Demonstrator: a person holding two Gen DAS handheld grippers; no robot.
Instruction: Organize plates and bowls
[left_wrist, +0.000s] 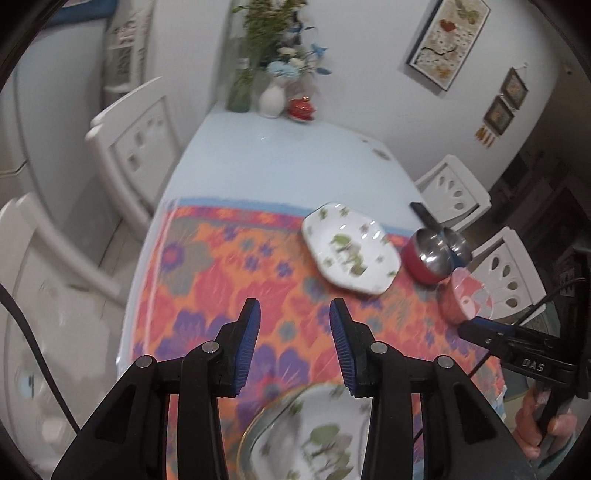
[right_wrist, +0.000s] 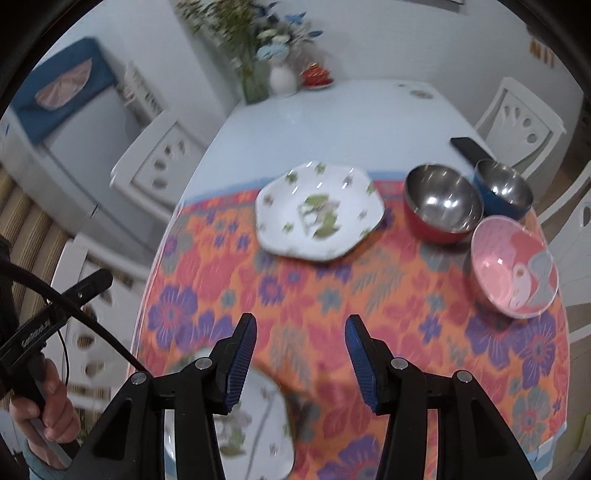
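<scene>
Floral cloth (right_wrist: 369, 295): plate (right_wrist: 317, 210) beyond tongs (right_wrist: 301, 354)

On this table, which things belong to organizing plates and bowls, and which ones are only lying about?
Belong to the job:
- far floral plate
- near floral plate
- red steel bowl
- blue steel bowl
- pink bowl

Only lying about:
- black phone
- white vase with flowers
- green glass vase
- red lidded dish

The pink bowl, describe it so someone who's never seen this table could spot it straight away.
Find the orange floral cloth on the table. Three bowls cluster at its far right corner; the pink bowl is the nearest. Unlike the steel-lined red bowl and blue bowl, it is pink inside, with a grey-and-red pattern.
</scene>
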